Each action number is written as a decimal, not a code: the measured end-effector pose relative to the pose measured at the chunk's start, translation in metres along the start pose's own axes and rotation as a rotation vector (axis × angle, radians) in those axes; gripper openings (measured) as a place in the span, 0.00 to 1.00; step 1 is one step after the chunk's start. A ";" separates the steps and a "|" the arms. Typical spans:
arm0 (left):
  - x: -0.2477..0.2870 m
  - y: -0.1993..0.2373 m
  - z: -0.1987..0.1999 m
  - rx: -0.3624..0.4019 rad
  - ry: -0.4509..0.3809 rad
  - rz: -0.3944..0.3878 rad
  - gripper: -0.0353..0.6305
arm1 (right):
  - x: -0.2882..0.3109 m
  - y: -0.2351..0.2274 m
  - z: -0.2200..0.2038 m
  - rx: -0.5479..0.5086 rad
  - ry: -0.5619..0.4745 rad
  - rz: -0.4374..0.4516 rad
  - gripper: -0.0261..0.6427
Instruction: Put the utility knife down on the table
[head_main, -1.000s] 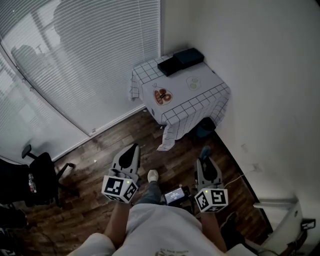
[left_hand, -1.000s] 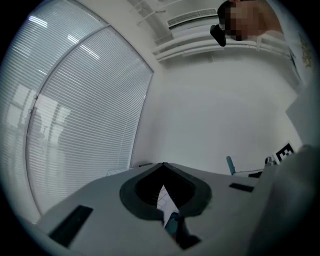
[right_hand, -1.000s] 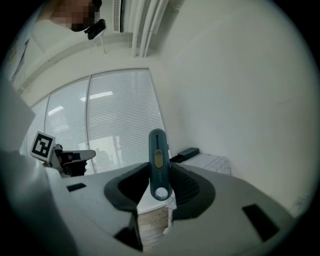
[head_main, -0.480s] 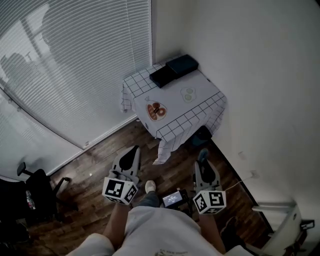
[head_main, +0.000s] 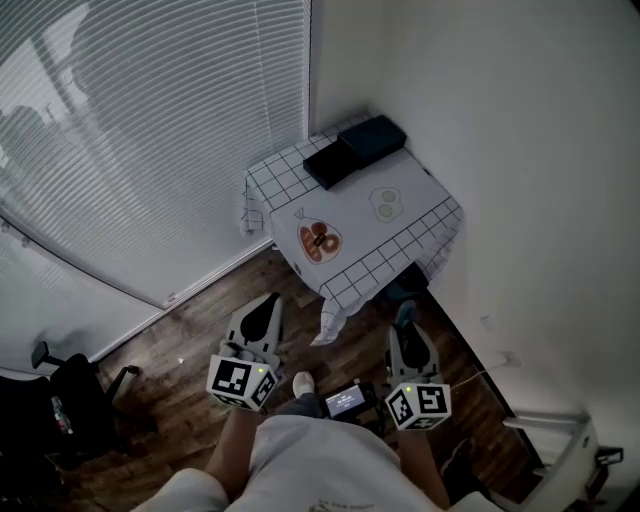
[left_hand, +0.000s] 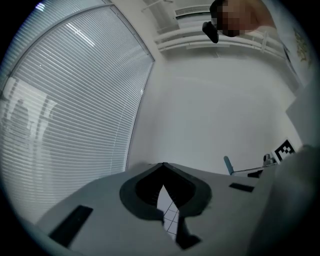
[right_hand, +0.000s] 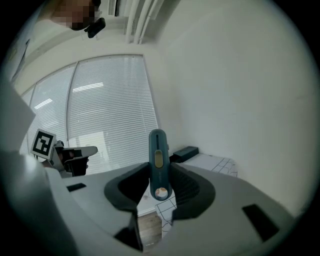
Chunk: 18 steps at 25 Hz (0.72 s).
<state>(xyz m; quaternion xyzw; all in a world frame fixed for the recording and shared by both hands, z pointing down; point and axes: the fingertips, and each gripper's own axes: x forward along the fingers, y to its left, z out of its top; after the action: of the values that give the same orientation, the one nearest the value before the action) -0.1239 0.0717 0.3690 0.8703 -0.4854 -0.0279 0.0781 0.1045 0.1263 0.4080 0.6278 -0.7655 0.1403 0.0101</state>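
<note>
A small table (head_main: 405, 232) under a white checked cloth stands in the corner ahead, beyond both grippers. My right gripper (head_main: 406, 322) is shut on a blue utility knife (head_main: 405, 311), held above the wooden floor short of the table. In the right gripper view the utility knife (right_hand: 158, 160) stands upright between the jaws of my right gripper (right_hand: 159, 176), its tip past them. My left gripper (head_main: 263, 314) hangs level with it to the left. In the left gripper view my left gripper (left_hand: 163, 168) is shut on nothing, with only a sliver of checked cloth showing.
Two dark boxes (head_main: 355, 148) lie at the table's far edge. A brown-orange item (head_main: 320, 241) and a pale one (head_main: 385, 203) sit on the cloth. Window blinds (head_main: 150, 130) fill the left, a white wall the right. A black office chair (head_main: 60, 410) is at lower left.
The head view has swung slightly, so the table sits a little lower in it than a second ago. Both grippers keep their places and the knife stays held.
</note>
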 end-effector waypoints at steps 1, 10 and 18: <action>0.003 0.003 -0.001 0.004 0.005 -0.005 0.06 | 0.005 0.001 -0.001 -0.001 0.006 -0.004 0.25; 0.033 0.028 -0.003 0.023 0.023 -0.034 0.06 | 0.033 0.002 -0.006 0.000 0.028 -0.036 0.25; 0.061 0.036 -0.006 0.039 0.046 -0.027 0.06 | 0.061 -0.015 -0.001 0.009 0.040 -0.037 0.25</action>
<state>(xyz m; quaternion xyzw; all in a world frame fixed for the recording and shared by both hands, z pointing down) -0.1216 0.0022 0.3829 0.8786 -0.4721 0.0003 0.0720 0.1061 0.0654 0.4233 0.6389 -0.7529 0.1561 0.0252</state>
